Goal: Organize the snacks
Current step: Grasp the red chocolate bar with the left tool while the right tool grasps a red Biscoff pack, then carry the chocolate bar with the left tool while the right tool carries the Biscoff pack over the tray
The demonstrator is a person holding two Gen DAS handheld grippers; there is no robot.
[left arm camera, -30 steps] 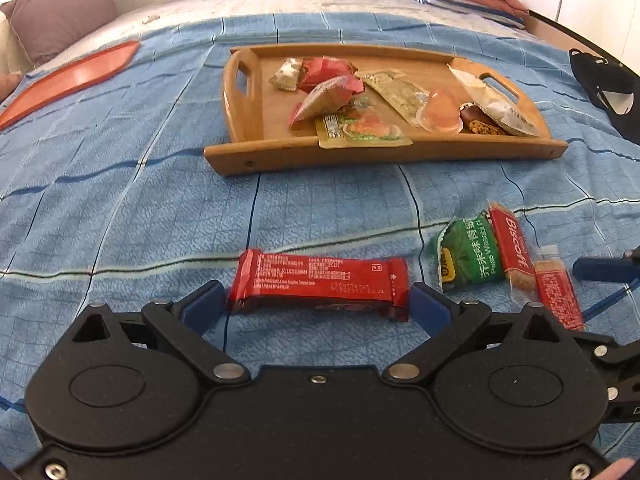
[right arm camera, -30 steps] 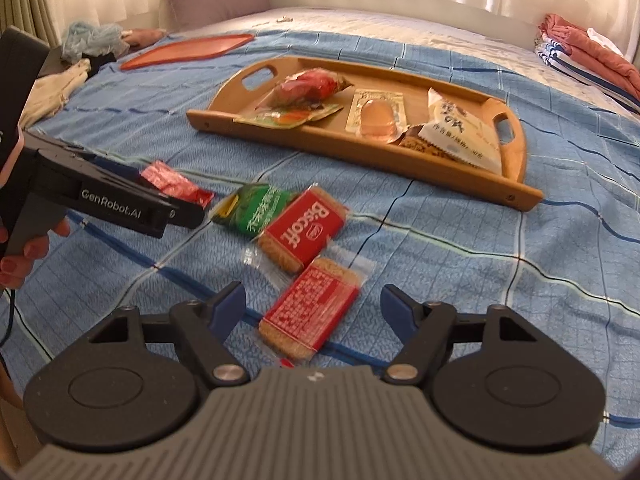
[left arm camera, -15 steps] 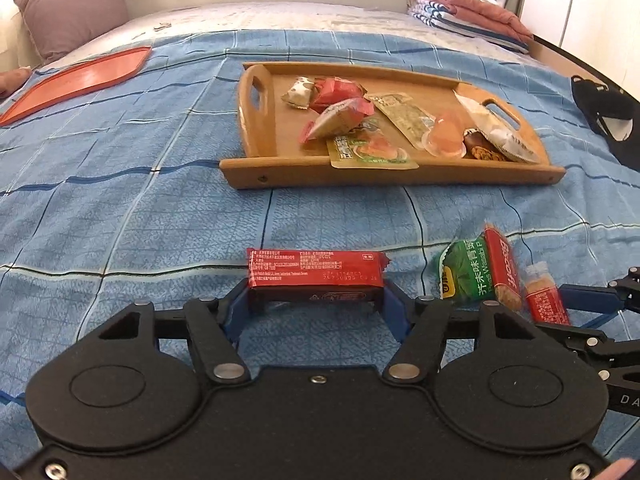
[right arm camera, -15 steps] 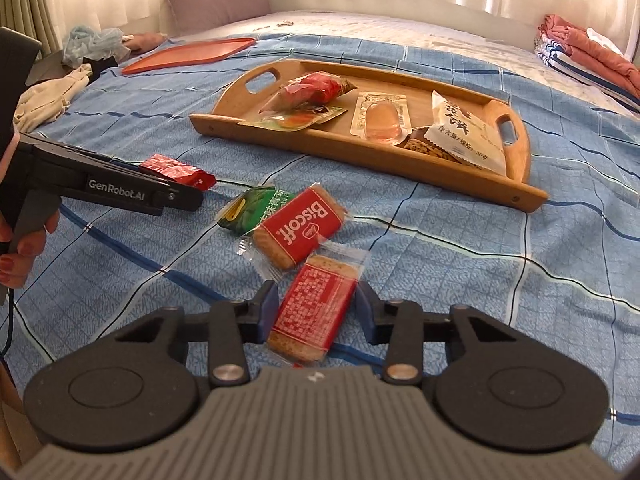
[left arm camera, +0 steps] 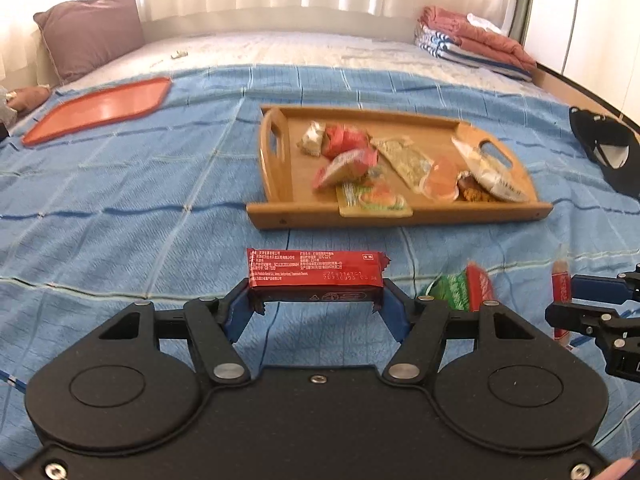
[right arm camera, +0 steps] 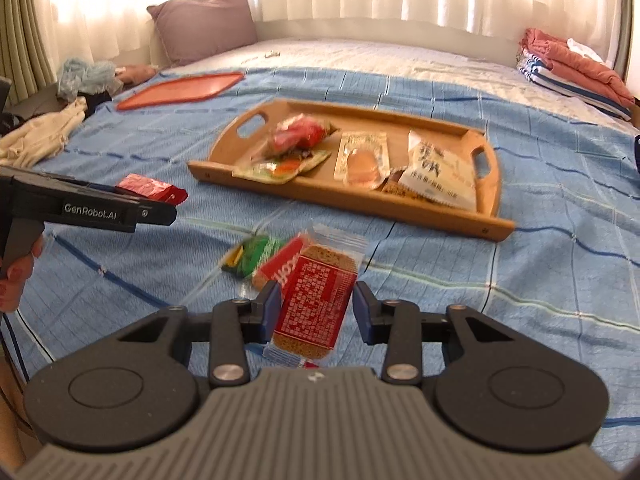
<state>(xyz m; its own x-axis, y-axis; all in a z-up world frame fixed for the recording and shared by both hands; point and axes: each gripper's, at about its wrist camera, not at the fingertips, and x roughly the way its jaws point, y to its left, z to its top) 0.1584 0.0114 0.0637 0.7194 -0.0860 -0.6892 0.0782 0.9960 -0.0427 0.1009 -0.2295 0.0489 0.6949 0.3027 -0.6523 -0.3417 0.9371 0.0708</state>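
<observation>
Already on the wooden tray (left arm camera: pixel 276 168): a pile of wrapped snacks (left arm camera: pixel 352 160) fills its middle and right end, one green-and-orange packet (left arm camera: pixel 376 200) overhanging the near rim.
Left tongs (left arm camera: pixel 316 304): pinching the red bar (left arm camera: pixel 316 276) by its two ends, held level above the blue bedspread (left arm camera: pixel 120 220), short of the tray's near edge.
Right tongs (right arm camera: pixel 316 312): pinching the red biscuit pack (right arm camera: pixel 316 304) across its width, tilted, also short of the tray.
Still loose on the bedspread: the green packet (right arm camera: pixel 252 254) and the Biscoff pack (right arm camera: pixel 280 268), touching each other, near the tray's near edge.
Progress: judged well past halfway; two snacks are in transit and two wait for pickup.
Orange tray (left arm camera: pixel 100 108): bare, toward the far left of the bed.
</observation>
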